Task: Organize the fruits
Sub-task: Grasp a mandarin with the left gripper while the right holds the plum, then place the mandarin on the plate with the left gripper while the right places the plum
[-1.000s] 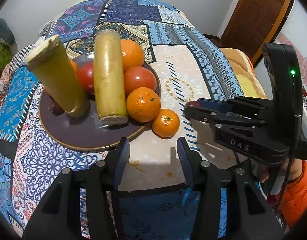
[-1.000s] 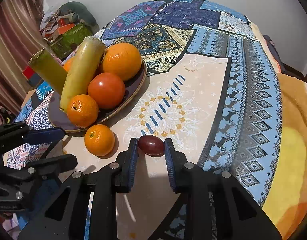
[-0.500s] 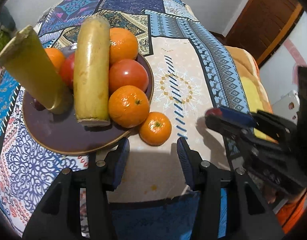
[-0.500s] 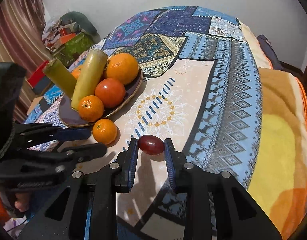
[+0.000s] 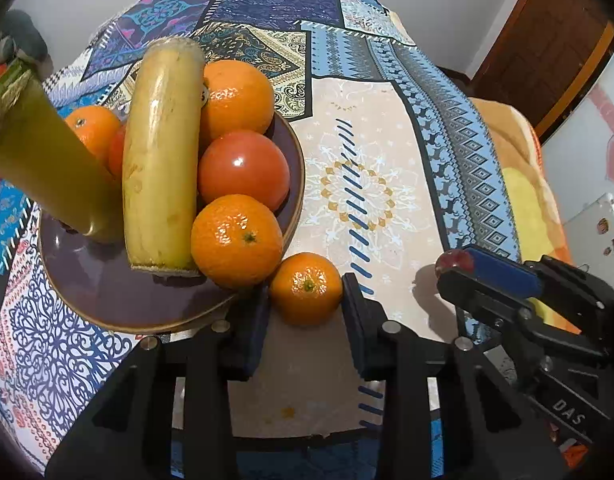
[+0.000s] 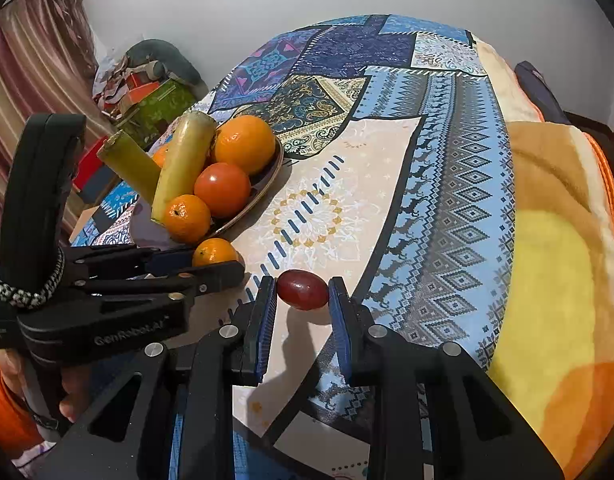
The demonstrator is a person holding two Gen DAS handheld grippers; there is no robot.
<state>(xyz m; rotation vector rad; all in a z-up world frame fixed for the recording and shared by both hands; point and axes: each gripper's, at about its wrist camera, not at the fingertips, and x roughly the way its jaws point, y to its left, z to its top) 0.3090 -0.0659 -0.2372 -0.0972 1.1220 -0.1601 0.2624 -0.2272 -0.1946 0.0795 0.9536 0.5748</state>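
Note:
A brown plate (image 5: 107,304) holds oranges, a tomato (image 5: 243,170) and two yellow-green cane pieces (image 5: 161,152). A small mandarin (image 5: 305,288) lies on the cloth just off the plate's rim. My left gripper (image 5: 305,304) is open with its fingers on either side of the mandarin, close to it. My right gripper (image 6: 302,300) is shut on a dark red oval fruit (image 6: 303,290) and holds it above the cloth. It also shows in the left wrist view (image 5: 453,262). The plate also shows in the right wrist view (image 6: 263,188).
The round table wears a patterned patchwork cloth (image 6: 387,160). An orange and yellow blanket (image 6: 555,260) lies at its right side. Boxes and clutter (image 6: 147,92) stand beyond the table's far left. A wooden door (image 5: 555,32) is at the back right.
My left gripper has moved forward until its fingers straddle the loose mandarin. My right gripper has lifted away from the table with the red fruit still held.

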